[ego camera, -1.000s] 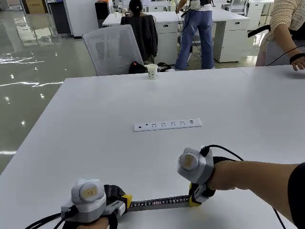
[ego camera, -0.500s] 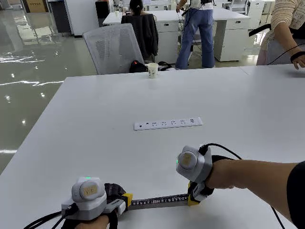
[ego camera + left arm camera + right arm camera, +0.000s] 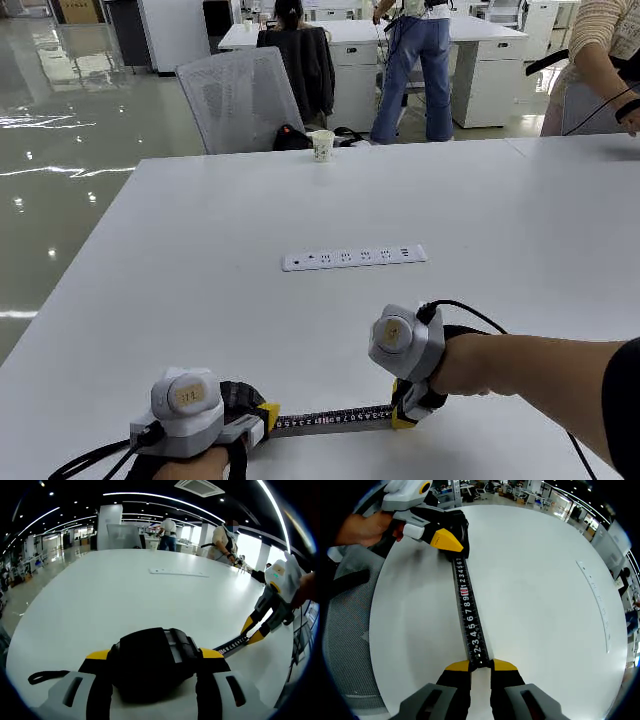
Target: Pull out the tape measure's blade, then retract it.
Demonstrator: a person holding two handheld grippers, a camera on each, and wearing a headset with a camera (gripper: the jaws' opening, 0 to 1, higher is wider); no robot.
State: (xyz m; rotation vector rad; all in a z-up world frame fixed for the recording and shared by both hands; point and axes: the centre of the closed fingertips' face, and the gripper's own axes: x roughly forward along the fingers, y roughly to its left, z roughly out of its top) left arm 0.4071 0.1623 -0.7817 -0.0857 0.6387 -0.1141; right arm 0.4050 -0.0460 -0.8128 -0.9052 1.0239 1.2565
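While the white bench (image 3: 300, 200) is spreading wide ahead of both pairs of fingers, the tape measure is lying drawn out between them.
The left gripper (image 3: 155, 652) is clamping the black tape measure case (image 3: 462, 530) close to the bench's near edge; the right gripper (image 3: 481, 666) is pinching the blade (image 3: 468, 620) at its tip. Well ahead of the fingers a power strip (image 3: 354, 257) is lying, with a paper cup (image 3: 322, 146) standing at the far edge. Beyond, a mesh chair (image 3: 240, 100) and glossy floor (image 3: 60, 150) are showing.
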